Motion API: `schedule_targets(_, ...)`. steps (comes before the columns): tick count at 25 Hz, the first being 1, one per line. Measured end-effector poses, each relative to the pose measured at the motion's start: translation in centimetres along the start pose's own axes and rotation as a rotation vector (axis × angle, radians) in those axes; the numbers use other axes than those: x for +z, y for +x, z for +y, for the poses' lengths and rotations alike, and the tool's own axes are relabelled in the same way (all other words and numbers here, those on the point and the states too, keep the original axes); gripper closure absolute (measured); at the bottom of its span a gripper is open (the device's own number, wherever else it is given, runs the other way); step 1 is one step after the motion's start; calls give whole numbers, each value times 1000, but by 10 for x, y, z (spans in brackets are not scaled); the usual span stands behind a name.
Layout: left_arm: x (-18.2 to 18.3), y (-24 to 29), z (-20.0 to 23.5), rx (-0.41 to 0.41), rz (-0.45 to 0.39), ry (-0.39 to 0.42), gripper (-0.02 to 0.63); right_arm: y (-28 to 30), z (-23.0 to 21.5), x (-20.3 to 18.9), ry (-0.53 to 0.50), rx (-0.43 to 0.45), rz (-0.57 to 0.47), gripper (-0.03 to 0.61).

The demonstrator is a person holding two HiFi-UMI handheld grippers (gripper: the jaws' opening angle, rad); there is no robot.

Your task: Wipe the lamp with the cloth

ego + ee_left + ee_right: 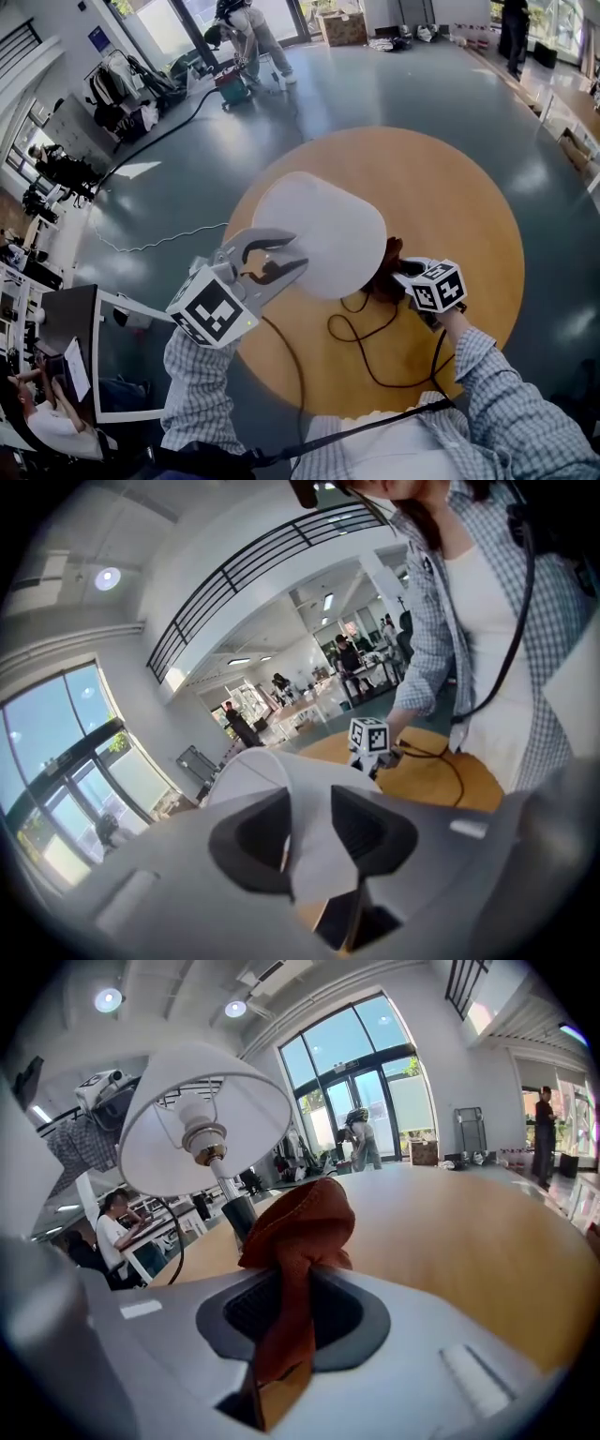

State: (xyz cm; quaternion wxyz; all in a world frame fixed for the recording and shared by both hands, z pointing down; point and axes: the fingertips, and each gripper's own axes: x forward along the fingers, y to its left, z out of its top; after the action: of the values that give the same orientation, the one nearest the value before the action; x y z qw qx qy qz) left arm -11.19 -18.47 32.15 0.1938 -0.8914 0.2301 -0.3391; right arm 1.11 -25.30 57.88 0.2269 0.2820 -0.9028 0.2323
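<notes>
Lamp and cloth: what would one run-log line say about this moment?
left tool: shut on lampshade rim | right tool: shut on cloth | cloth: beside lamp stem, contact unclear

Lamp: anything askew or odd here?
Lampshade seems tilted off upright, its rim pinched by the left gripper. The lamp's cord sprawls in loose loops across the table. Nothing spilled or visibly damaged.

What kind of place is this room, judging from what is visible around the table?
Probably a large open office or workshop hall: tall glass doors, a railed upper gallery, and desks with monitors where people work.
</notes>
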Motion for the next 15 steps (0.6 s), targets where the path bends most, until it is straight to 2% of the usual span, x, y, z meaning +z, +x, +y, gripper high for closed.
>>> schedule_targets(8, 25, 25, -21, -65, 44, 176, 476, -64, -20, -18, 10, -139, -67, 495)
schedule_targets(15, 47, 43, -41, -116, 69, 306, 471, -104, -4, -55, -85, -182, 43, 495)
